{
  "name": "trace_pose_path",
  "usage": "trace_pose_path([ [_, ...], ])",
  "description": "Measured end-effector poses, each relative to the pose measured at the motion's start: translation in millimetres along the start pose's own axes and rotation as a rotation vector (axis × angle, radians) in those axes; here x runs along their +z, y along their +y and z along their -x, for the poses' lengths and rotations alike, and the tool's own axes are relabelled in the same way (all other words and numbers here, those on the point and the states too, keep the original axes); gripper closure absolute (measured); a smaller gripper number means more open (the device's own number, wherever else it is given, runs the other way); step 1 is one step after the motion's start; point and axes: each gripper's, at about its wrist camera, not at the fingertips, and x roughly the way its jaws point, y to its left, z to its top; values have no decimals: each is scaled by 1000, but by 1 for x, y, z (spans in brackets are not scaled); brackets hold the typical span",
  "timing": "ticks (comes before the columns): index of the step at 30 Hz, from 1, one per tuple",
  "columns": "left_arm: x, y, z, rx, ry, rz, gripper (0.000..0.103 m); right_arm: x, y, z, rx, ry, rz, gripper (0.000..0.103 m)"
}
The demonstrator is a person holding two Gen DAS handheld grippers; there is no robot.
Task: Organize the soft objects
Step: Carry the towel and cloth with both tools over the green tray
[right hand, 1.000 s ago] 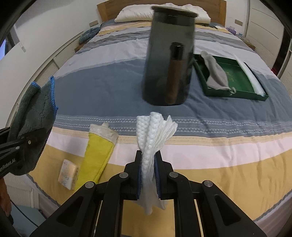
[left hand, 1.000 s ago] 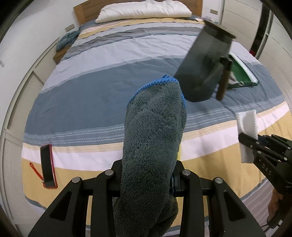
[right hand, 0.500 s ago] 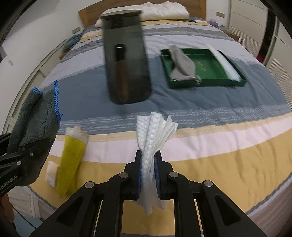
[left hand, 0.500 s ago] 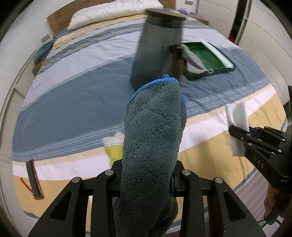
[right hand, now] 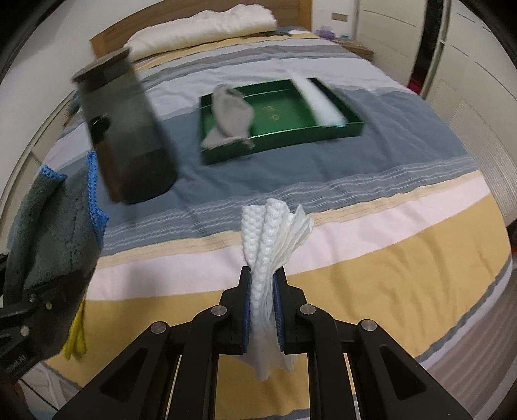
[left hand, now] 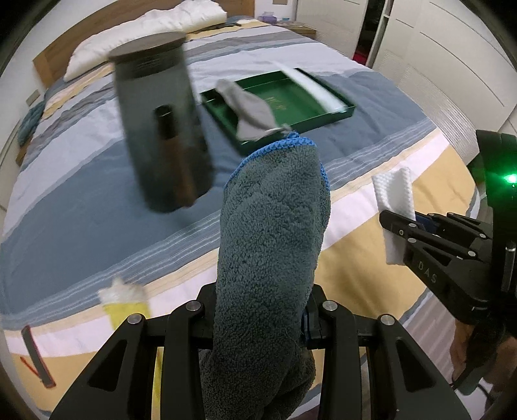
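Observation:
My left gripper (left hand: 258, 310) is shut on a thick grey towel with blue edging (left hand: 274, 232), which stands up between the fingers. The same grey towel (right hand: 55, 245) shows at the left of the right wrist view. My right gripper (right hand: 262, 290) is shut on a folded white cloth (right hand: 274, 232); that white cloth (left hand: 392, 200) and the right gripper (left hand: 400, 226) appear at the right of the left wrist view. Beyond both, a green tray (right hand: 339, 131) lies on the striped bed and holds a light grey cloth (right hand: 231, 113) and a white cloth (right hand: 318, 100). The green tray (left hand: 323, 116) sits past the towel's tip.
A tall dark jar with a lid (left hand: 161, 122) stands on the bed left of the tray, seen too as the dark jar (right hand: 126, 135). A yellow cloth (left hand: 126, 310) and a red-edged dark phone (left hand: 35, 355) lie near the bed's front left edge. A pillow (right hand: 206, 29) lies at the headboard.
Both grippers have swung sideways along the bed's foot, so the jar and green tray have slid leftward in both views. Both grips are unchanged.

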Motion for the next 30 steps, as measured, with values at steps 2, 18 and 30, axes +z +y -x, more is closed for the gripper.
trace_pose_path([
  [2,8,-7,-4,-2,-5,-7,73,4,-10,0,-15,-12,-10,91],
  [18,64,-46,-42,-36,-17,7,73,26,-56,-20,-80,-40,-30,91],
  [30,85,-60,-65,-36,-4,35,73,51,-77,-39,-83,-59,-9,91],
])
